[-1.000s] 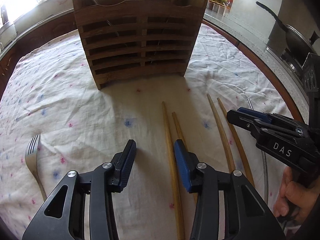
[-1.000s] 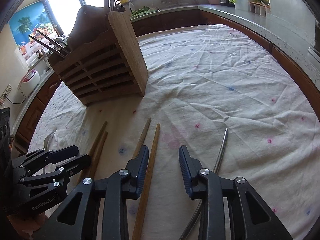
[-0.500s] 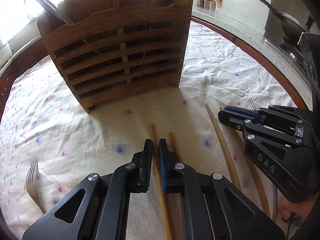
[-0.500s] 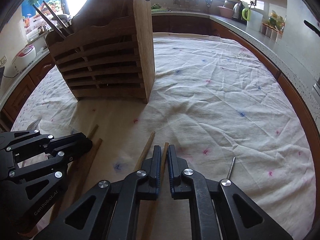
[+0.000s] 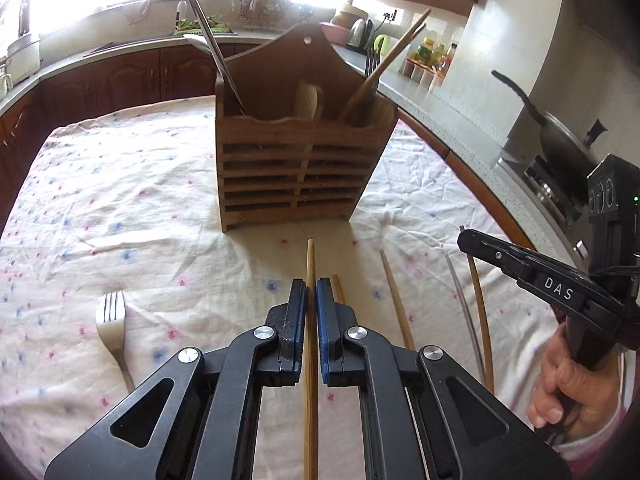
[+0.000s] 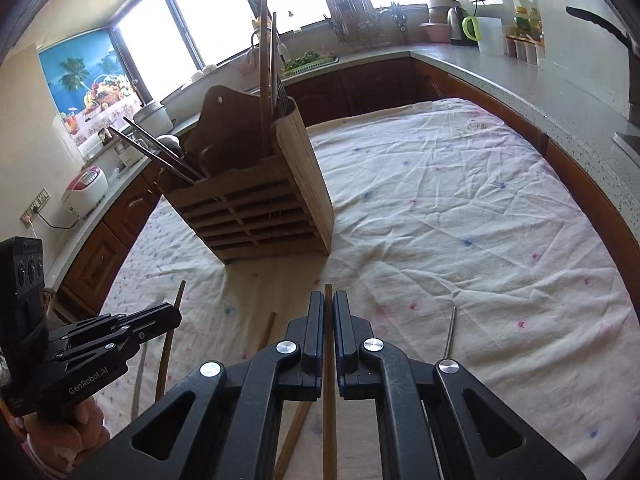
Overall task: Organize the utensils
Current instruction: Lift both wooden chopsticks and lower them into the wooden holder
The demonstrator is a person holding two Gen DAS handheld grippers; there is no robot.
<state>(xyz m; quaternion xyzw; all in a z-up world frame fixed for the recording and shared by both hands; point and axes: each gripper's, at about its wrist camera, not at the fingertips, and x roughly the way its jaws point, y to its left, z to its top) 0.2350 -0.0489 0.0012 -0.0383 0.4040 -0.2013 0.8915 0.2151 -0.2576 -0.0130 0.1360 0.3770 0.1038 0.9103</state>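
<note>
A: Chopsticks are what both grippers are dealing with. In the left wrist view the left gripper (image 5: 311, 292) is pinching one wooden chopstick (image 5: 310, 264) between its pads, the stick running straight down the gap and its tip sticking out ahead of the fingertips toward the wooden utensil holder (image 5: 296, 176).

B: And the right wrist view is showing the same on its side: the right gripper (image 6: 328, 304) is pressing its fingers onto a second chopstick (image 6: 329, 400), whose end is poking just past the fingertips.

A: What is your view giving that mine is not?

B: The solid side panel of the holder, a rice cooker (image 6: 85, 190) on the counter, and the hand (image 6: 66, 436) gripping the left tool. A thin metal utensil handle (image 6: 451, 332) is lying on the tablecloth (image 6: 460, 216) to the right of my fingers.

A: Mine is showing the holder's slatted front, standing near the middle of the cloth toward its far edge, with utensils leaning in its compartments. A fork (image 5: 113, 328) is lying near the cloth's left edge, well apart from my fingers. More loose chopsticks (image 5: 396, 300) are resting on the cloth between the two grippers, and a pan (image 5: 560, 140) is sitting on the stove at the right.

B: Is either held stick touching the cloth?

A: I cannot tell.
</note>
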